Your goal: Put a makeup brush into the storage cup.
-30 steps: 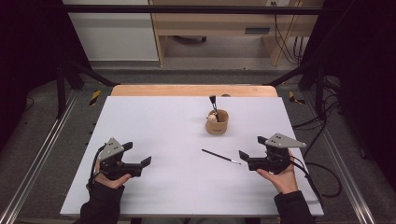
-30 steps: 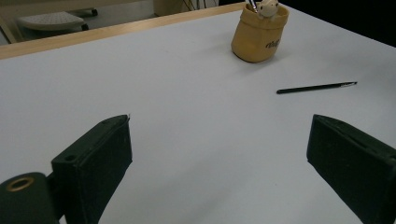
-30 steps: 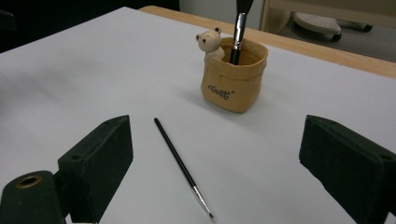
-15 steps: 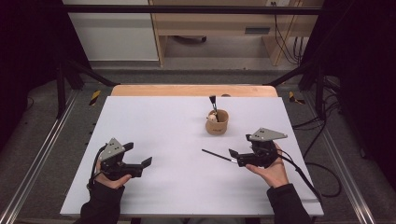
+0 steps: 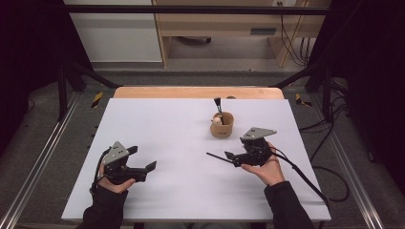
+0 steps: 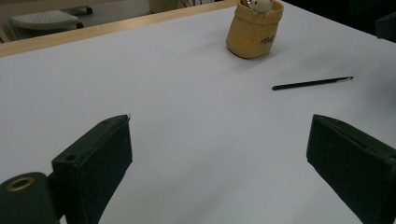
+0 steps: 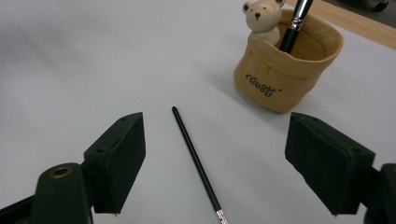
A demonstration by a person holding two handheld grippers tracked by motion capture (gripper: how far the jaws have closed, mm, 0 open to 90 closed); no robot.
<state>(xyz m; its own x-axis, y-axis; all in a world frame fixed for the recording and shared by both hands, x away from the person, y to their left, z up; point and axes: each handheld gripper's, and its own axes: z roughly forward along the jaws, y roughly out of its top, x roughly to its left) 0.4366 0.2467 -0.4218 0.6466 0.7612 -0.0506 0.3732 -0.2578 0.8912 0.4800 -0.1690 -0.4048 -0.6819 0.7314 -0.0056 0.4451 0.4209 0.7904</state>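
Right gripper view: thin black brush point(image 7: 196, 163) lies flat on the white surface point(image 7: 70, 56) between the jaws of the right claw point(image 7: 233, 161), touching neither pad. Jaws stand wide, having just been closing. Tan bear pot point(image 7: 285, 65) sits just beyond, another brush upright inside. High view: left claw point(image 5: 142, 160) wide, holding nothing, well apart.

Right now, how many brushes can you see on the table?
2. One thin black brush lies flat on the table, between the right tool's open jaws. One stands upright in the tan pot. The pot may hide more.
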